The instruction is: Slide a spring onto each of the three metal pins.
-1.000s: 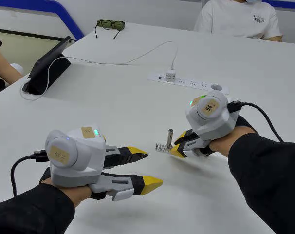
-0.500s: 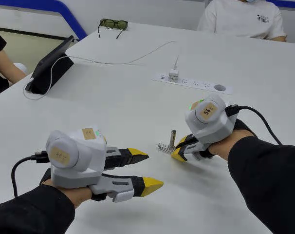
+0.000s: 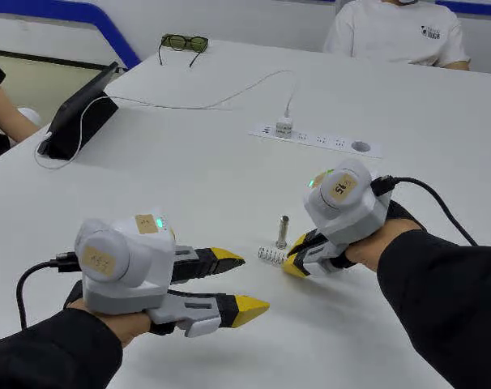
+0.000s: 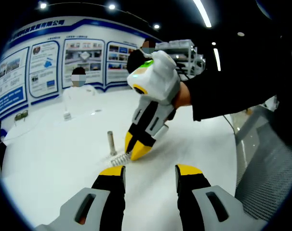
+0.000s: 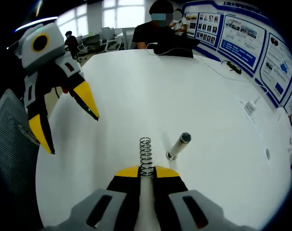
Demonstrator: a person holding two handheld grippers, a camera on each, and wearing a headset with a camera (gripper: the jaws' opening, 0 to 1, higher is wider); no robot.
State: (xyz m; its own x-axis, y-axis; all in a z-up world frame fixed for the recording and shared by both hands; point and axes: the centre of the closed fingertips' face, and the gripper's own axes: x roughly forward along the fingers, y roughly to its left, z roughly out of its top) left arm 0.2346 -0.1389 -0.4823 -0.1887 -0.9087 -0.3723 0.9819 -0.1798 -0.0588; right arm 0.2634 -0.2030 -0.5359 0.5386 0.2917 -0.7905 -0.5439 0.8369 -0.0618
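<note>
One metal pin stands upright on the white table. My right gripper is shut on one end of a small coil spring. The spring pokes out sideways, low over the table and just left of the pin's foot, apart from it. My left gripper is open with nothing between its jaws, hovering at the near left and pointing toward the spring.
A white power strip with a plugged charger and cable lies behind the pin. A dark tablet leans at the far left, and glasses lie at the back. People sit across the table and at the left edge.
My right gripper has drawn the spring slightly down and away from the pin, so a gap now shows between them. The left gripper has stayed put.
</note>
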